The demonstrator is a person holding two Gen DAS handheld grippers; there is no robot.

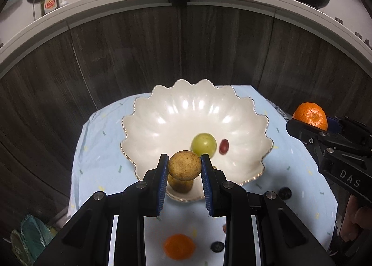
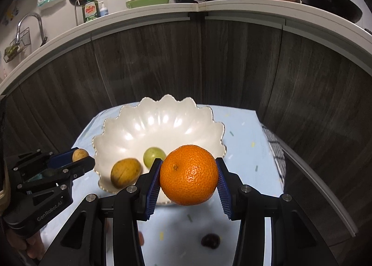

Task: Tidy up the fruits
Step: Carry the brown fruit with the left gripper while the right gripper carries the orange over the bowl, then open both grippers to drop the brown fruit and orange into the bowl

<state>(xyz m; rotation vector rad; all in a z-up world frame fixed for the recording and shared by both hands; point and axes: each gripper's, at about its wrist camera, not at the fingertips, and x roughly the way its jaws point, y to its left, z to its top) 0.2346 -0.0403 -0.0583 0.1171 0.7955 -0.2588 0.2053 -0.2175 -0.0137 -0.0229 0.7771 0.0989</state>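
Table point(image 1: 97, 149) has a light blue speckled cloth. Directly on it: white scalloped bowl point(image 1: 162, 112) at the far middle, 1 orange point(image 1: 179, 246) at the near edge, 2 dark grapes point(image 1: 284, 193) point(image 1: 217, 246) right of it.

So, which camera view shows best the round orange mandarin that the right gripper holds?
The right wrist view: the round orange mandarin fills the centre, sharp, clamped between the right gripper's blue fingers. The left wrist view shows it only small at the right edge, its lower part hidden by the gripper.
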